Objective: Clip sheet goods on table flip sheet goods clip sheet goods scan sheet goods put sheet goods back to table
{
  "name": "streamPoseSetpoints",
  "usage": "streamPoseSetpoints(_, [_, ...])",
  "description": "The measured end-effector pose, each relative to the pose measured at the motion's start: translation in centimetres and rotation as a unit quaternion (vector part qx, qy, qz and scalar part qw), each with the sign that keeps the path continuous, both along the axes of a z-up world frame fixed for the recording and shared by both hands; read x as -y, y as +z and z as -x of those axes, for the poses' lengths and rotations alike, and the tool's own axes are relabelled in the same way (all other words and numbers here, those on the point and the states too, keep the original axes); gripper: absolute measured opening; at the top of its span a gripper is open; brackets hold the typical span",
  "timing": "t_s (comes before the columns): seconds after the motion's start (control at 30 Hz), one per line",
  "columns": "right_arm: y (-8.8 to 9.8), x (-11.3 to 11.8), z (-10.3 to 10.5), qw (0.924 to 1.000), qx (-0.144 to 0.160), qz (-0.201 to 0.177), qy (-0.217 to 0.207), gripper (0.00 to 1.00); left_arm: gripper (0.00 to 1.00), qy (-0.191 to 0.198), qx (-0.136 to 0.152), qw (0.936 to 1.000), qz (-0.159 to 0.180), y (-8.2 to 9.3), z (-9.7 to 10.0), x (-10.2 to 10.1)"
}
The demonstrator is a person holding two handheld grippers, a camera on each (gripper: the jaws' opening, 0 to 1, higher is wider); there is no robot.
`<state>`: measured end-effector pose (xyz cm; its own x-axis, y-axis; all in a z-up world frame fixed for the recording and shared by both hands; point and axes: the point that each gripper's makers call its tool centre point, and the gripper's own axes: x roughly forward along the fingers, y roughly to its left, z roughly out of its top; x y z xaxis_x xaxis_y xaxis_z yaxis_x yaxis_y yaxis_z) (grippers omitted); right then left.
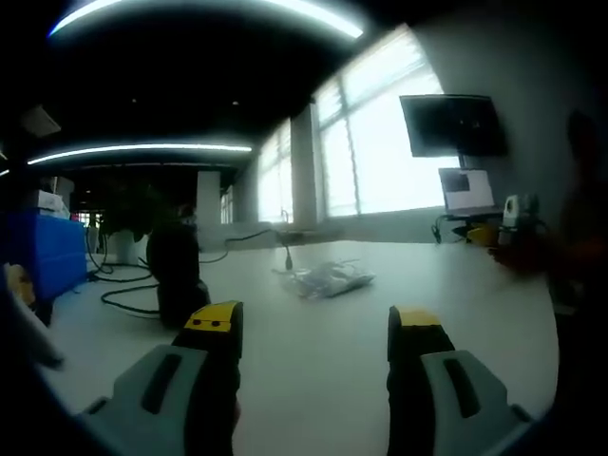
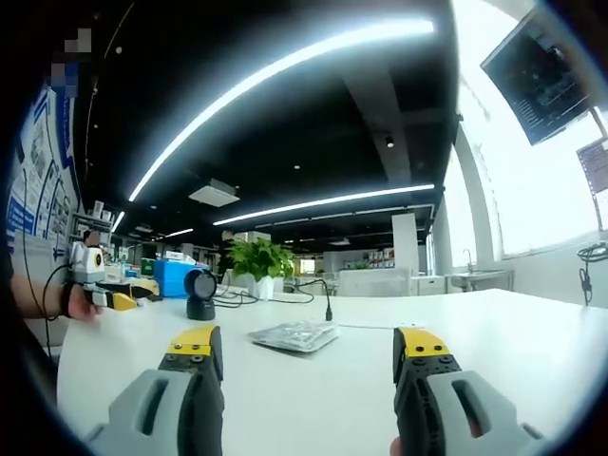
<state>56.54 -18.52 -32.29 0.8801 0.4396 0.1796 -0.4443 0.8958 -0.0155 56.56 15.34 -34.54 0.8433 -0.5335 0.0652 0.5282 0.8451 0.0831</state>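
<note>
The sheet goods [image 1: 328,278], a flat clear-wrapped packet, lie on the white table [image 1: 323,380] ahead of my left gripper [image 1: 316,323]. Its yellow-tipped jaws stand wide apart with nothing between them. In the right gripper view the same packet [image 2: 294,334] lies a short way beyond my right gripper [image 2: 306,344], which is also open and holds nothing. A black scanner [image 1: 178,275] stands on the table to the left of the packet, and it appears as a round-headed scanner [image 2: 199,294] in the right gripper view. A hand holds the left gripper [image 2: 112,296] at the far left there.
A black cable [image 1: 128,294] runs across the table behind the scanner. A blue box [image 1: 43,252] sits at the left, and a wall monitor [image 1: 451,123] and laptop [image 1: 465,190] at the right. A potted plant [image 2: 256,258] stands behind the table.
</note>
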Motion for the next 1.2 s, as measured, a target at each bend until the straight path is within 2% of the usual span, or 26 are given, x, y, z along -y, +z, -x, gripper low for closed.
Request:
streamPoseSetpoints(0.1, [-0.1,-0.1,0.0,1.0000,-0.002,0.002,0.000,0.67,0.54,-0.004,-0.002,1.0000,-0.002,0.0,-0.5,-0.1])
streamPoseSetpoints(0.13, [-0.1,-0.1,0.0,1.0000,-0.002,0.002,0.000,0.67,0.54,-0.003,-0.007,0.9999,0.013,0.1,-0.8,-0.3])
streamPoseSetpoints(0.2, [-0.1,-0.1,0.0,1.0000,-0.003,0.003,0.000,0.67,0.54,0.026,0.002,0.9995,-0.018,0.1,-1.6,-1.6])
streamPoseSetpoints(0.27, [-0.1,0.0,0.0,1.0000,-0.002,0.001,0.000,0.66,0.54,0.020,-0.012,0.9996,0.012,-0.1,-1.4,-1.5])
streamPoseSetpoints(0.5, [-0.1,0.1,0.0,1.0000,-0.002,0.000,0.000,0.66,0.53,0.016,0.005,0.9997,-0.020,-0.1,-0.6,-0.5])
streamPoseSetpoints(0.7, [-0.1,0.1,0.0,1.0000,-0.004,0.000,-0.001,0.66,0.53,0.025,0.002,0.9996,0.010,0.3,-0.8,-1.4])
streamPoseSetpoints(0.93, [-0.1,0.1,0.0,1.0000,-0.004,-0.001,0.001,0.66,0.53,0.028,0.000,0.9996,0.002,0.1,-0.9,-1.4])
streamPoseSetpoints(1.2, [-0.1,0.2,0.0,1.0000,-0.002,0.000,-0.002,0.65,0.53,0.025,-0.001,0.9996,0.013,0.3,-0.8,-1.4])
